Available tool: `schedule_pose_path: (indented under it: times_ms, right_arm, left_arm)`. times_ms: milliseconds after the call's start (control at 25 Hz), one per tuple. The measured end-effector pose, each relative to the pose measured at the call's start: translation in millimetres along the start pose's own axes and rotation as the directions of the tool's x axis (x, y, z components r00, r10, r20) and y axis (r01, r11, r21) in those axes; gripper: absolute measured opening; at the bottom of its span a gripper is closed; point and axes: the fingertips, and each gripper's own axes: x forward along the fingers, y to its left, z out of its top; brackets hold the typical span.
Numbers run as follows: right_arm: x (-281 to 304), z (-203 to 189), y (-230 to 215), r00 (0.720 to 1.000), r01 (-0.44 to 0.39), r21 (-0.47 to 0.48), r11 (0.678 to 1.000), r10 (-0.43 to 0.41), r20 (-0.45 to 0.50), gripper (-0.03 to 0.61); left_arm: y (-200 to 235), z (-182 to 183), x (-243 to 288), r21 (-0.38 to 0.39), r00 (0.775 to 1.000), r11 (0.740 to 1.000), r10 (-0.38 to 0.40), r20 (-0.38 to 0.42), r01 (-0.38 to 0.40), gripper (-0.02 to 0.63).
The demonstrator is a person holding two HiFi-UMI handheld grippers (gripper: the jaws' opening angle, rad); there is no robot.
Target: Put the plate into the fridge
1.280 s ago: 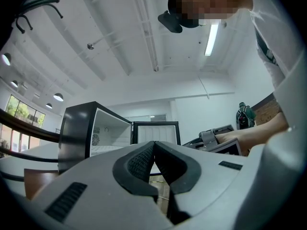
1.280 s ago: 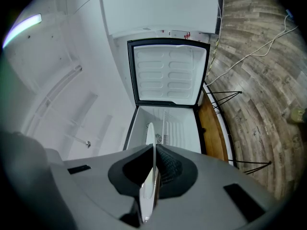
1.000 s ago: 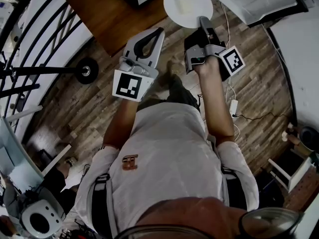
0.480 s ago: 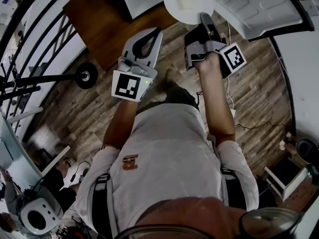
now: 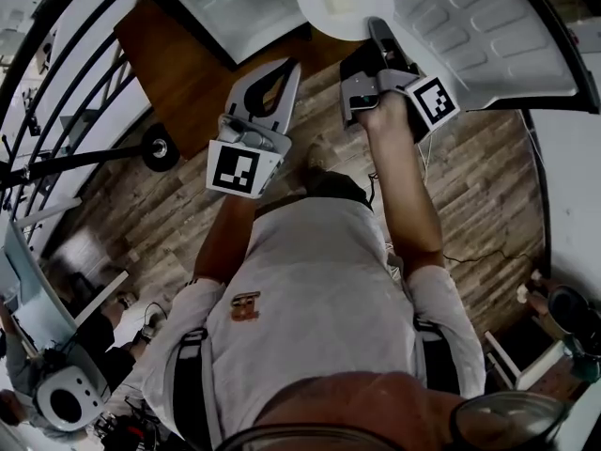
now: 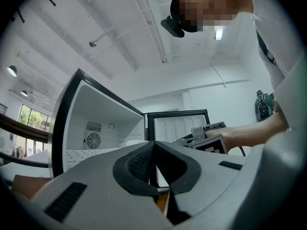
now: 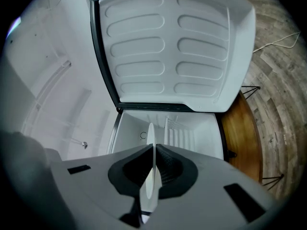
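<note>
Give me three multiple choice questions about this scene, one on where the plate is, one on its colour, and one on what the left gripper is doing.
1. Where is the plate?
A. On the wooden table
B. In the right gripper, at the open fridge
C. On the floor

2. What colour is the plate?
A. White
B. Blue
C. Black

3. What state is the left gripper in?
A. Shut on the plate
B. Wide open
C. Shut, with nothing in it

Answers:
1. B: the right gripper view shows the plate edge-on between the jaws, with the fridge's inside just beyond.
2. A: the head view shows a plain white disc.
3. C: the left gripper view shows the jaws together with nothing between them.
</note>
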Motion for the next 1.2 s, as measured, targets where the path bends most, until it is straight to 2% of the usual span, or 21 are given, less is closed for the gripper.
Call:
schedule_pose_path:
  times_ms: [120,320,480,880,1200]
  right_arm:
    - [28,25,1,1.000,0.002,-0.003,1.000,-0.002,-0.016,0.040]
    - [96,69,-25,0.999,0.019,0.005,1.000,-0.018,-0.044,0.040]
    - [134,76,-31,0.997,0.021,0.006,1.000,-0.020,-0.077,0.039]
    - [146,75,-10,0.995,-0.002,0.026,1.000,0.005,-0.095,0.040]
    - [147,70,3,0.997,0.011,0.019,1.000,-0.010,-0.079,0.040]
  left_arm:
    - [3,-2,35,0.004,1.000,1.000,0.021,0.001,-0.021,0.019]
    - [25,-33,110,0.011,0.998,0.998,0.063,-0.014,-0.063,0.018]
    - [42,-43,138,0.015,0.995,0.996,0.094,-0.018,-0.093,0.018]
    - [34,-24,139,0.050,0.995,0.994,0.103,-0.020,-0.102,0.019]
    - [35,-8,137,0.025,0.997,0.996,0.082,-0.008,-0.082,0.018]
